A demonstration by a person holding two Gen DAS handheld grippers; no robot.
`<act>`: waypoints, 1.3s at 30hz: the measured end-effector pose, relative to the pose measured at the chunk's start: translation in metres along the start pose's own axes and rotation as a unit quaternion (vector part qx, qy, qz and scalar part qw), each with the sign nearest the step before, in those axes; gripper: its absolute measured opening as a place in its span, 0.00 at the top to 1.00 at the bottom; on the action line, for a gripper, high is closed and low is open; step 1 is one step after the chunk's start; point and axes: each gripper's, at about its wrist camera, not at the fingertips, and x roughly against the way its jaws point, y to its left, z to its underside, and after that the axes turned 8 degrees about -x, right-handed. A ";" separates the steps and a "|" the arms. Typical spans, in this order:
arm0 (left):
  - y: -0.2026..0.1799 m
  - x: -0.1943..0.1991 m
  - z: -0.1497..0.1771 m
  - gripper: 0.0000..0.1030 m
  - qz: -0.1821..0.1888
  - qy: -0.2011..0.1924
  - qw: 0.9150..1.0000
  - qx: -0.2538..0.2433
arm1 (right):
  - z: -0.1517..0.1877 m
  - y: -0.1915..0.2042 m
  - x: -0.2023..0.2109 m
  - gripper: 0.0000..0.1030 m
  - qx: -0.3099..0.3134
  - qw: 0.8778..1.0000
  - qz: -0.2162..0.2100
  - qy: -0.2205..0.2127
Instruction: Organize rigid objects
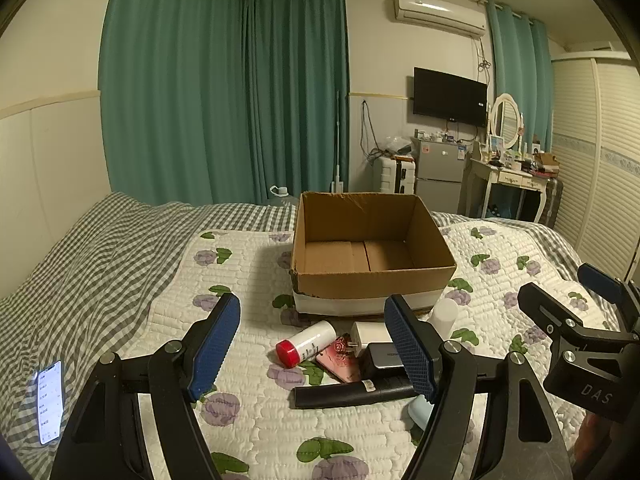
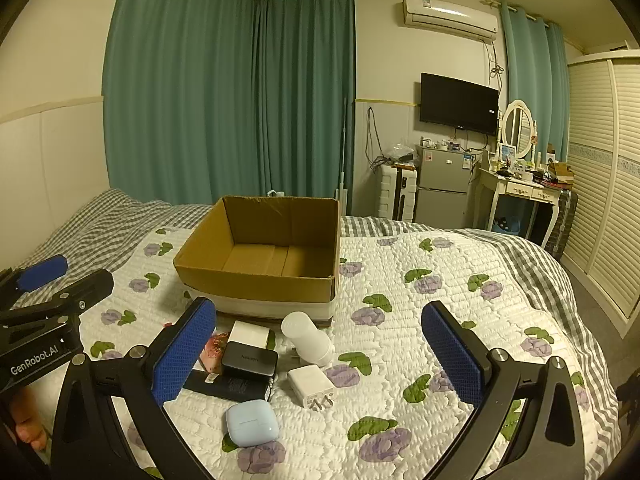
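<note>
Both claws (wide apart) face cardboard box.

Right gripper: jaws are held wide apart above the quilt, nothing gripped between them.
Left gripper: seen at the left edge, apart from the pile.
Cardboard box: placed open on the floral quilt, nothing visible inside.
White cylinder: laid just in front of the box.
White charger: prongs are pointed toward the camera.
Black adapter: stacked on a dark flat object.
Blue earbud case: closed, set nearest the camera.
</note>
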 end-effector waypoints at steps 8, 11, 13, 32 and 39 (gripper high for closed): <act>0.000 0.002 0.000 0.25 0.001 -0.004 1.000 0.000 | 0.000 0.003 0.001 0.00 0.006 1.000 0.000 0.001; 0.000 0.002 0.000 0.25 0.001 -0.002 1.000 -0.001 | 0.000 0.004 0.000 0.00 0.007 1.000 -0.001 0.002; 0.000 0.002 0.000 0.25 0.002 -0.003 1.000 -0.001 | 0.000 0.005 0.000 0.00 0.008 1.000 -0.001 0.002; 0.000 0.001 -0.001 0.25 0.002 -0.002 1.000 -0.001 | 0.003 0.008 -0.002 0.00 0.013 1.000 -0.008 0.006; 0.001 0.001 -0.001 0.25 0.004 -0.002 1.000 0.000 | 0.006 0.013 -0.004 0.00 0.022 1.000 -0.014 0.013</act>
